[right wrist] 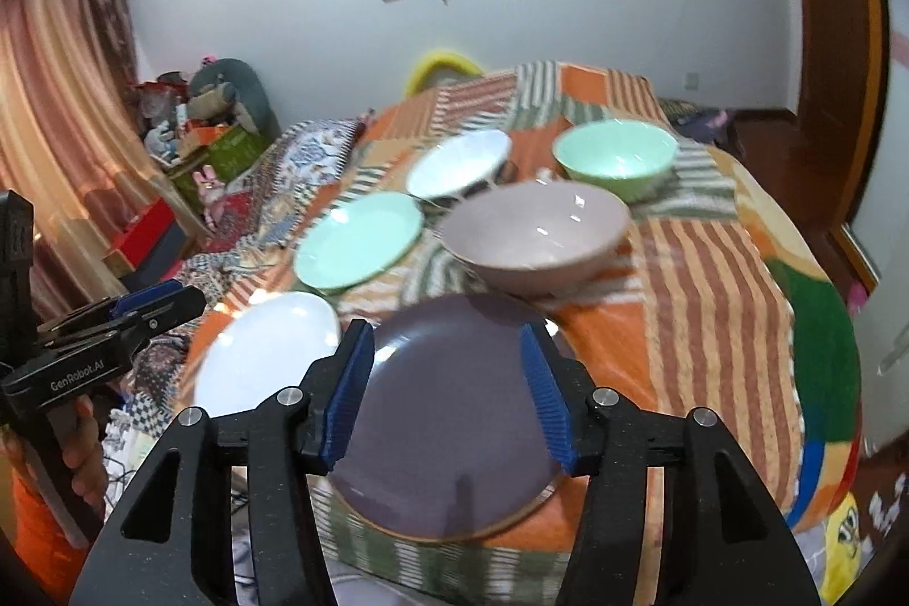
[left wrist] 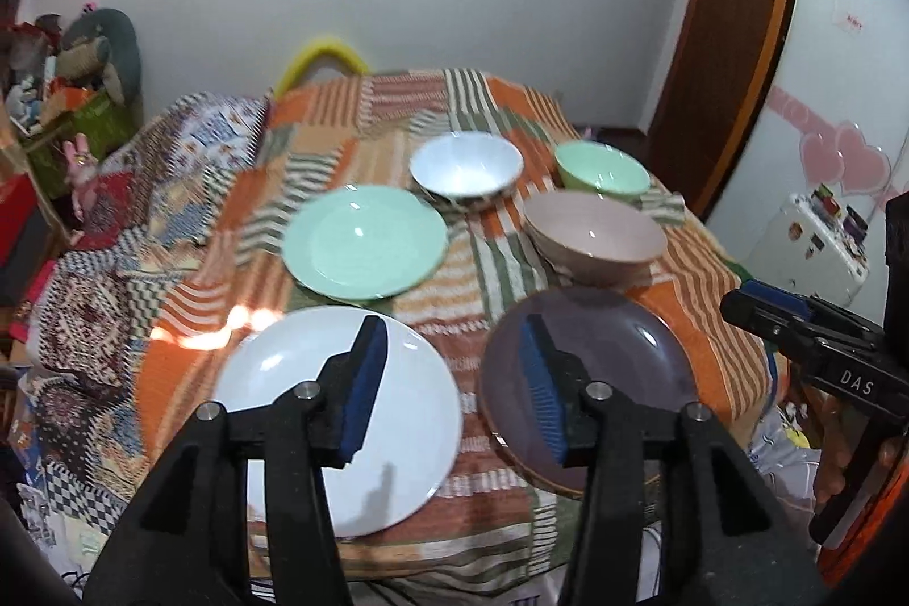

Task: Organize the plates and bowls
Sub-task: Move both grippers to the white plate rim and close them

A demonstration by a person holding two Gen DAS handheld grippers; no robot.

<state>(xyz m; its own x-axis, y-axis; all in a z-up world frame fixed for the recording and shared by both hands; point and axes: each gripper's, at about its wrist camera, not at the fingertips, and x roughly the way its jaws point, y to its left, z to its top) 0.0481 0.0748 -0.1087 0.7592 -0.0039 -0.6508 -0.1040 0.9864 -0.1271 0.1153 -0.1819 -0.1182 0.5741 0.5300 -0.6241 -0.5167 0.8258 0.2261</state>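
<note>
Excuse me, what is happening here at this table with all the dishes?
A person holds a hand-held gripper in each hand above a table with a patchwork cloth. Both are open and hold nothing: the left hand-held gripper hangs between the white plate and the purple plate, the right hand-held gripper over the purple plate. Behind lie a green plate, a white bowl, a pink bowl and a green bowl. Nothing is stacked yet.

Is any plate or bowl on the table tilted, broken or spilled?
Only the white bowl stands out: in the right wrist view it leans to one side, its rim not level. The other bowls and the three plates sit flat, apart and empty. No crack or spill shows, though the pictures are blurred.
</note>
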